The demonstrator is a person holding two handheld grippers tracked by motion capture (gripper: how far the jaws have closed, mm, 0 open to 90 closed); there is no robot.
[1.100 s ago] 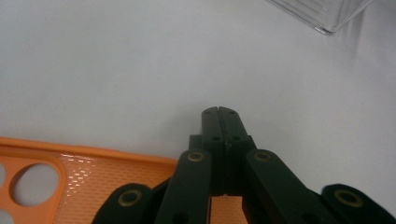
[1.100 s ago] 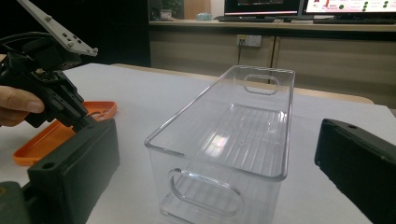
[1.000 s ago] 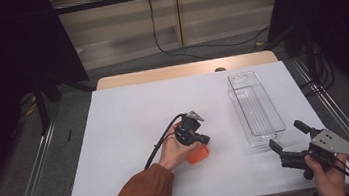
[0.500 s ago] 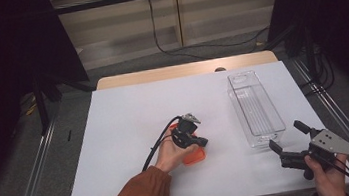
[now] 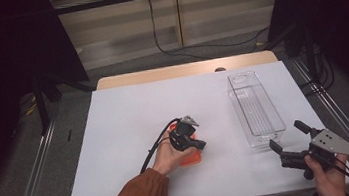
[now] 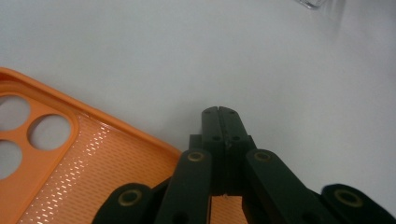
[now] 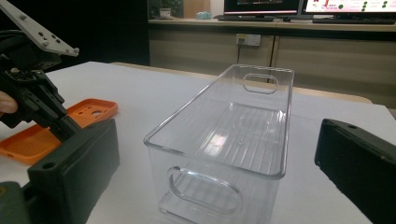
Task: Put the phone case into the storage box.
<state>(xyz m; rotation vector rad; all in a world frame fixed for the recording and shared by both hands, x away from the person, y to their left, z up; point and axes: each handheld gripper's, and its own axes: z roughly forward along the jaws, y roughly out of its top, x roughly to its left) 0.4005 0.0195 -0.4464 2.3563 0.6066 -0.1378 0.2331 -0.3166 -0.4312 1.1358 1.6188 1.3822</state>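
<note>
High view: left tongs (image 5: pixel 199 145) noted slightly lower-right than a second before, over the orange phone case (image 5: pixel 190 156) on the worktop (image 5: pixel 126 129). Left gripper view: jaws closed, empty, at the case's edge. Right gripper view: right tongs (image 7: pixel 215 177) open, facing the clear bin (image 7: pixel 224 135). Pickup judged imminent.

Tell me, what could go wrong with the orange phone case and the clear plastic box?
The left gripper is shut at the edge of the flat orange phone case; a thin edge like that could slip from the jaws. The clear plastic box sits near the open right gripper, which might bump it.
</note>
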